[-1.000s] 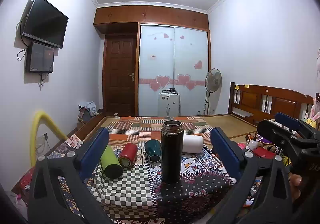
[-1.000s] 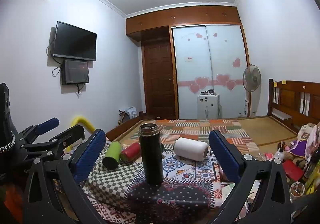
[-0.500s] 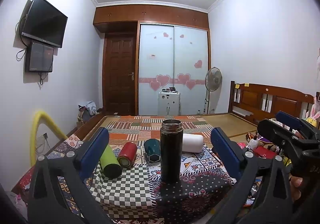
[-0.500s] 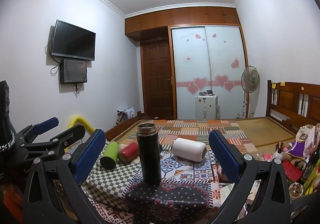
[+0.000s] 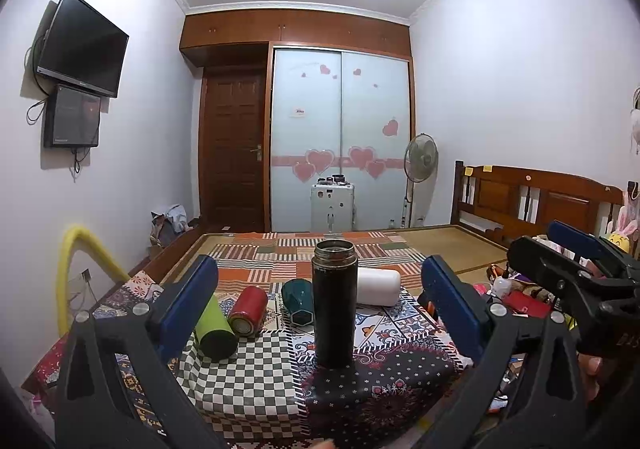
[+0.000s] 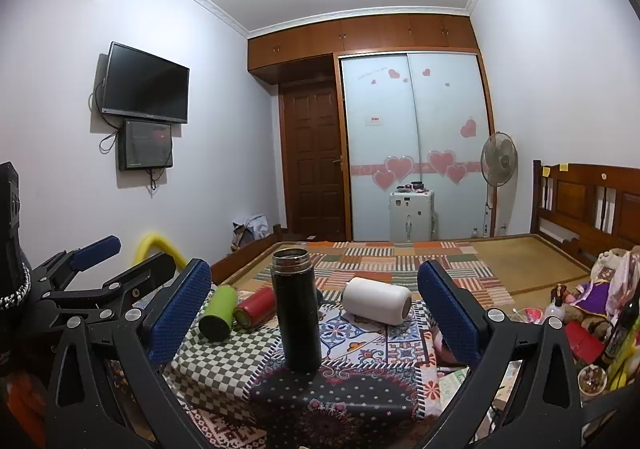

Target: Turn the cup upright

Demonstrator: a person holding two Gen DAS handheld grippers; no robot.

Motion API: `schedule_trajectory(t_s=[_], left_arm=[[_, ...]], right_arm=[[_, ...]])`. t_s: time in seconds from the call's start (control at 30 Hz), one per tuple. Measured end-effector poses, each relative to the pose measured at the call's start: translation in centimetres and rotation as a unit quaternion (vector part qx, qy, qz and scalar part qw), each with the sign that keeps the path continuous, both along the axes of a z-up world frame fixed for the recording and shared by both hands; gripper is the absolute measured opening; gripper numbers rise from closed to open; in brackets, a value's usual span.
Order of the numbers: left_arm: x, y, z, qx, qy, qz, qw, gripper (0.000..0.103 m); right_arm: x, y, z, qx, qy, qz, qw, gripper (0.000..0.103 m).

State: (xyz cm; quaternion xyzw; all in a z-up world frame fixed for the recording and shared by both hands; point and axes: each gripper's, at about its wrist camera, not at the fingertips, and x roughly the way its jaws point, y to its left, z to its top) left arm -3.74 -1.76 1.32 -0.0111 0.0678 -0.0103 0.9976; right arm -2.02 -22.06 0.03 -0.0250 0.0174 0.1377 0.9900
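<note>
A tall black flask (image 5: 334,305) stands upright and open-topped on the patterned table cloth (image 5: 248,381); it also shows in the right wrist view (image 6: 297,309). Behind it several cups lie on their sides: a green one (image 5: 214,329), a red one (image 5: 248,311), a dark teal one (image 5: 298,301) and a white one (image 5: 378,287). My left gripper (image 5: 320,297) is open and empty, short of the flask. My right gripper (image 6: 314,299) is open and empty, also short of it. The white cup (image 6: 378,301) lies right of the flask there.
A bed with a patchwork cover (image 5: 304,249) lies behind the table, its wooden headboard (image 5: 536,197) at right. Toys and bottles (image 6: 592,301) crowd the right side. A yellow hoop (image 5: 76,269) stands at left. A fan (image 6: 498,165) and white suitcase (image 6: 411,215) stand by the wardrobe.
Both grippers stay open. The right wrist view has drifted slightly, so the flask sits a little further left in it. Nothing on the table has moved.
</note>
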Motion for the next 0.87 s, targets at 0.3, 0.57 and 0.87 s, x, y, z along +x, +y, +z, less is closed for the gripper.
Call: schedule_trajectory(t_s=[0.3, 0.57, 0.87], left_arm=[[-0.19, -0.24, 0.07, 0.001, 0.001, -0.007, 1.0, 0.103], [-0.34, -0.33, 0.11, 0.001, -0.001, -0.008, 1.0, 0.103], [-0.2, -0.28, 0.09, -0.002, 0.003, -0.009, 1.0, 0.103]], right_arm=[[-0.09, -0.06, 0.12, -0.001, -0.003, -0.003, 1.0, 0.103], [-0.17, -0.14, 0.13, -0.003, -0.004, -0.004, 1.0, 0.103], [-0.11, -0.04, 0.17, -0.003, -0.003, -0.003, 1.0, 0.103]])
